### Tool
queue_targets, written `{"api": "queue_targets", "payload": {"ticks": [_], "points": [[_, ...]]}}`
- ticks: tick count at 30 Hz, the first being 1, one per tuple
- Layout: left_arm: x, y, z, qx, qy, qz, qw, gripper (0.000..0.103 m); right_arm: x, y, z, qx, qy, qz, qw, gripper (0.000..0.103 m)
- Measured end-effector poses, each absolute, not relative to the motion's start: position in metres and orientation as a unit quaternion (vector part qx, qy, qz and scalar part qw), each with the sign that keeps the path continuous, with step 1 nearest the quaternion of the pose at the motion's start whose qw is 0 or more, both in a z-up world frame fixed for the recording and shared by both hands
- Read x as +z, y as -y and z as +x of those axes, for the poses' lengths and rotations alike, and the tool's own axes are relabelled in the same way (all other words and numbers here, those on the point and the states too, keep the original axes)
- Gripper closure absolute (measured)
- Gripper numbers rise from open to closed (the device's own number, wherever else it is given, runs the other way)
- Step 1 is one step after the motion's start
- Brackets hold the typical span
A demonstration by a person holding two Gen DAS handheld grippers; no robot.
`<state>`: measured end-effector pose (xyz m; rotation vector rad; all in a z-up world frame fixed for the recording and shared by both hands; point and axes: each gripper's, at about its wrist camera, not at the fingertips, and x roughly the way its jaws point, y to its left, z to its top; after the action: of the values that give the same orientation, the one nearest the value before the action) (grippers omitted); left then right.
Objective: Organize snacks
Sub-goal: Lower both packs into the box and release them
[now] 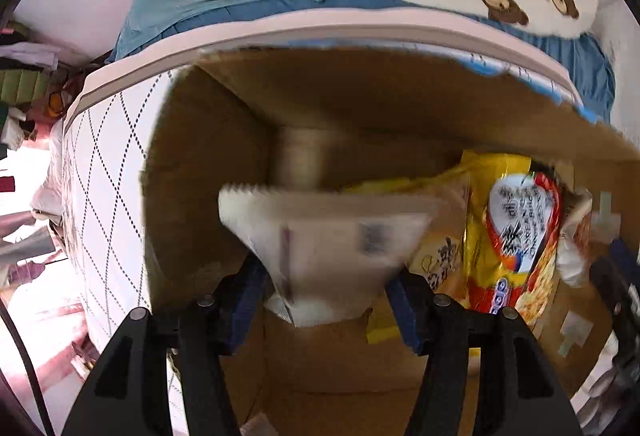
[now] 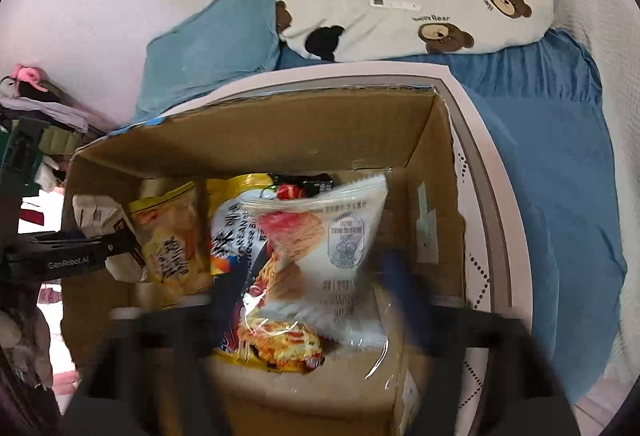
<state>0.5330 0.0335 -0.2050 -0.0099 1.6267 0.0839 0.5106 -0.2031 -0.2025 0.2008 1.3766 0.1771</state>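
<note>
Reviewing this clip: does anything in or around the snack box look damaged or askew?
The brown cardboard box has a ragged, torn top edge with blue-printed liner peeling at the right. Inside, the yellow noodle packet and neighbouring packs stand leaning, not neatly filed. Nothing looks spilled.

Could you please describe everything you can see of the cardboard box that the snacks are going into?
The cardboard box is plain brown corrugated card, open at the top, with torn blue-and-white print along its upper edge and pale tape patches on its right inner wall. It stands against a white quilted mattress. Inside, a yellow noodle packet and other snack bags stand upright along the back. The left tool and right tool each hold a white packet inside the box.
</note>
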Motion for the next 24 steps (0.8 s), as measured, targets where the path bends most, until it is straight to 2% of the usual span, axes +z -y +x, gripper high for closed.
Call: {"api": "queue_targets", "payload": {"ticks": [3, 5, 12, 24], "points": [[-0.196, -0.033, 0.533, 0.029, -0.715, -0.024, 0.698, 0.011, -0.201, 0.201, 0.513, 0.077, -0.633, 0.086, 0.766, 0.009], [-0.195, -0.031, 0.534, 0.031, -0.707, -0.025, 0.706, 0.01, -0.199, 0.202, 0.512, 0.08, -0.634, 0.092, 0.764, 0.006], [-0.185, -0.026, 0.518, 0.029, -0.684, -0.028, 0.728, 0.01, -0.195, 0.204, 0.5, 0.075, -0.633, 0.081, 0.767, 0.006], [-0.157, -0.017, 0.449, -0.002, -0.645, -0.011, 0.764, 0.01, -0.182, 0.187, 0.437, 0.071, -0.635, 0.066, 0.766, 0.006]]}}
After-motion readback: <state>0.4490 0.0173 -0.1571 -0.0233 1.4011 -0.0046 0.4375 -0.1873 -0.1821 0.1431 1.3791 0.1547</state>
